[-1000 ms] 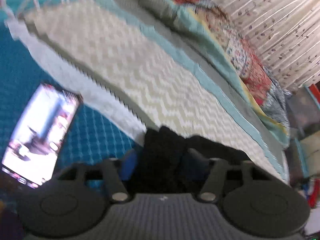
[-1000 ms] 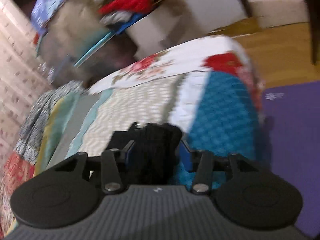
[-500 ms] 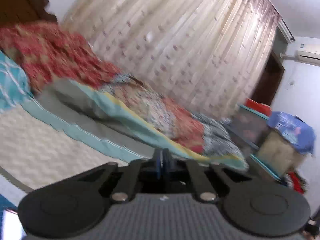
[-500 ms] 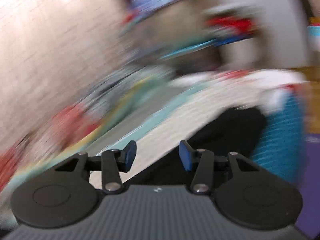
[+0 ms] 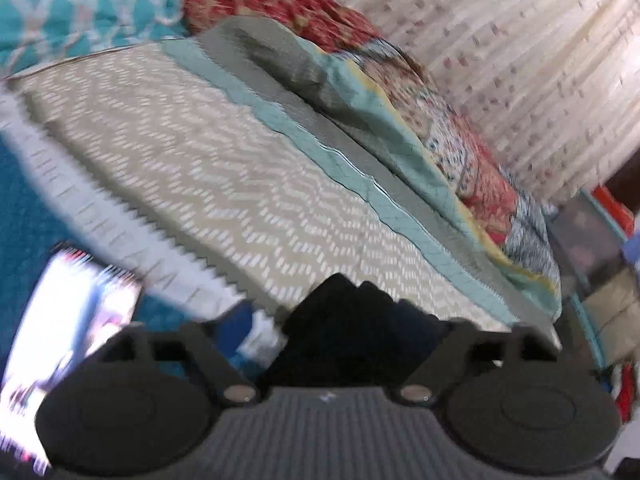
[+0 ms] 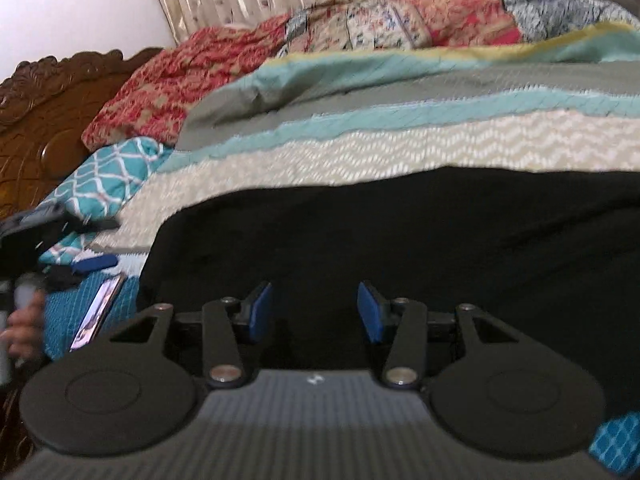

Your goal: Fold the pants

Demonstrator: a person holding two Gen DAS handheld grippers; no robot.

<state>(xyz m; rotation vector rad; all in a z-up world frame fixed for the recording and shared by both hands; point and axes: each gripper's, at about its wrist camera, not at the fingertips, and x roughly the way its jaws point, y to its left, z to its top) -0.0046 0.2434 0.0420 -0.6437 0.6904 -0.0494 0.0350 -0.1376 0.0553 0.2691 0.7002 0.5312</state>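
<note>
Right wrist view: my right tongs (image 6: pixel 314 312) stand half open, blue pads clear, nothing gripped; the black pants (image 6: pixel 400 232) lie spread flat on the bed (image 6: pixel 400 148) just beyond and beneath them. Left wrist view: my left tongs (image 5: pixel 340 332) are opening, a bunched peak of pants cloth (image 5: pixel 352 320) between the jaws, no pad visibly pressing. Judgement: soft, light, limp fabric, prone to sagging; best pinched at a hem or waistband edge. Phone (image 5: pixel 68 328) lies beside, screen lit.
</note>
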